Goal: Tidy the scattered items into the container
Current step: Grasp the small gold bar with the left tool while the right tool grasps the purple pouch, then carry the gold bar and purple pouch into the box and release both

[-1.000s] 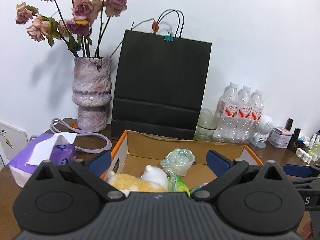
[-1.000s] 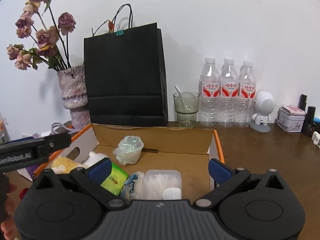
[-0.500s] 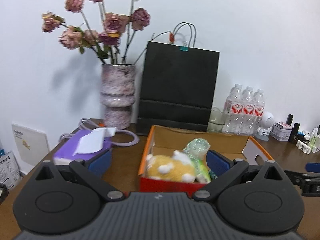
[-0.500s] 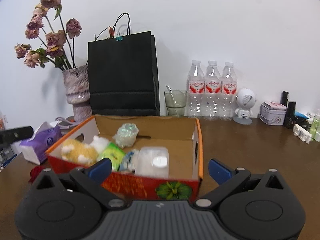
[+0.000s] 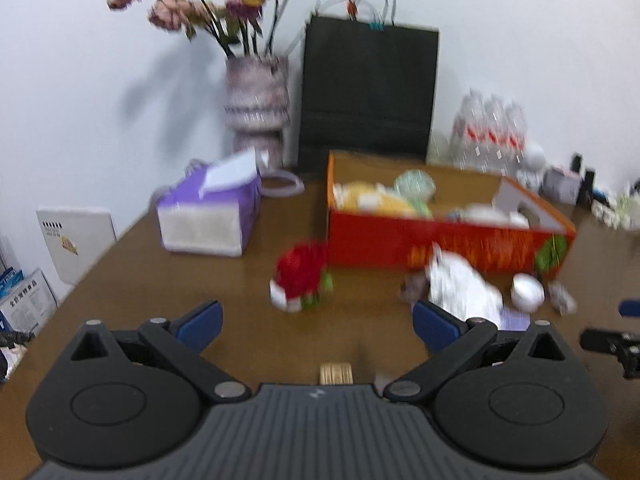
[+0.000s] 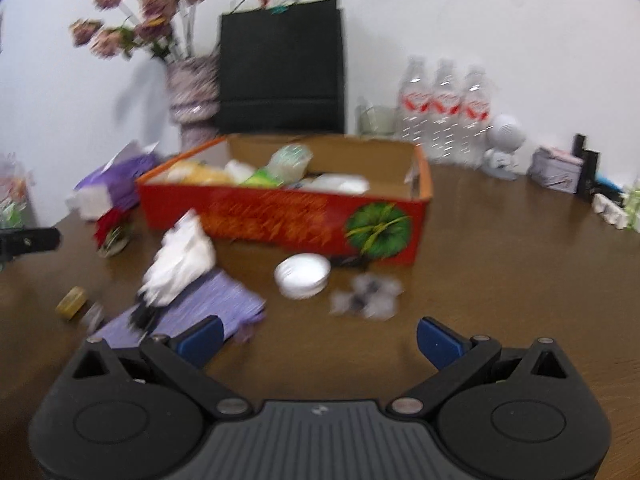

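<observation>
The red cardboard box [image 6: 280,224] is sitting mid-table, partly filled; we are hovering the left gripper [image 5: 316,320] and right gripper [image 6: 318,338], both spread and empty, and are favouring the white round tin [image 6: 303,274] (just before the box) for a level, centred pinch.

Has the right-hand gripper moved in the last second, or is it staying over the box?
Yes. The right gripper has pulled back and away from the red cardboard box, which now sits farther off, with table items visible in front of it.
</observation>
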Demonstrator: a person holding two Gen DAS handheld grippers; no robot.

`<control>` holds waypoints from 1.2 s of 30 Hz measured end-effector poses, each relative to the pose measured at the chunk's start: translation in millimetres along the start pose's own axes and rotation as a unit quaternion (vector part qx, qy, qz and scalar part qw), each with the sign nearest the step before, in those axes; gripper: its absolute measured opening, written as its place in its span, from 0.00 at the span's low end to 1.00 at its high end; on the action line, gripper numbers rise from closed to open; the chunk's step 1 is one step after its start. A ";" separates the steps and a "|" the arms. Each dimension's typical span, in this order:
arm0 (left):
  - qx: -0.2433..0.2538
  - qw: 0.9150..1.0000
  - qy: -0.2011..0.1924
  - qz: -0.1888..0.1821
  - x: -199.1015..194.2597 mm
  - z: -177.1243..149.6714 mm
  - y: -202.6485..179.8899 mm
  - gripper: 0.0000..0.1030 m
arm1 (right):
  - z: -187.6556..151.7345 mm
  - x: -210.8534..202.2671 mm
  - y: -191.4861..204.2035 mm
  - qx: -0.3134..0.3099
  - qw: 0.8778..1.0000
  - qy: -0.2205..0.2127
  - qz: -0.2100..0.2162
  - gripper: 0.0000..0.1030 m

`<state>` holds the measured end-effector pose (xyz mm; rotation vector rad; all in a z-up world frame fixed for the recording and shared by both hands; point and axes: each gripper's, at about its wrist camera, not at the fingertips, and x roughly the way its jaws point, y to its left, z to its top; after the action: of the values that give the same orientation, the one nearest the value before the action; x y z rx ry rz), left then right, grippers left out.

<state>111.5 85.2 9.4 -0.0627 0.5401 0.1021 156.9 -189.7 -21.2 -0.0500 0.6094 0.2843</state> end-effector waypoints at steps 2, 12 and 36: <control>0.003 1.000 0.013 -0.003 2.9 -10.5 1.1 1.00 | -4.2 3.5 12.2 -0.006 1.000 0.006 0.009 1.00; 0.015 0.999 0.049 -0.010 22.6 -26.8 7.0 0.77 | -5.6 26.5 64.3 -0.027 0.999 0.028 0.029 0.99; -0.001 0.998 0.009 -0.056 1.7 -17.3 -10.8 0.21 | 12.1 -26.2 37.0 -0.008 0.996 -0.066 0.052 0.02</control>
<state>105.4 73.2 -6.0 -0.0960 0.5526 -0.0071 132.8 -159.1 5.0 -0.0145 0.4785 0.3899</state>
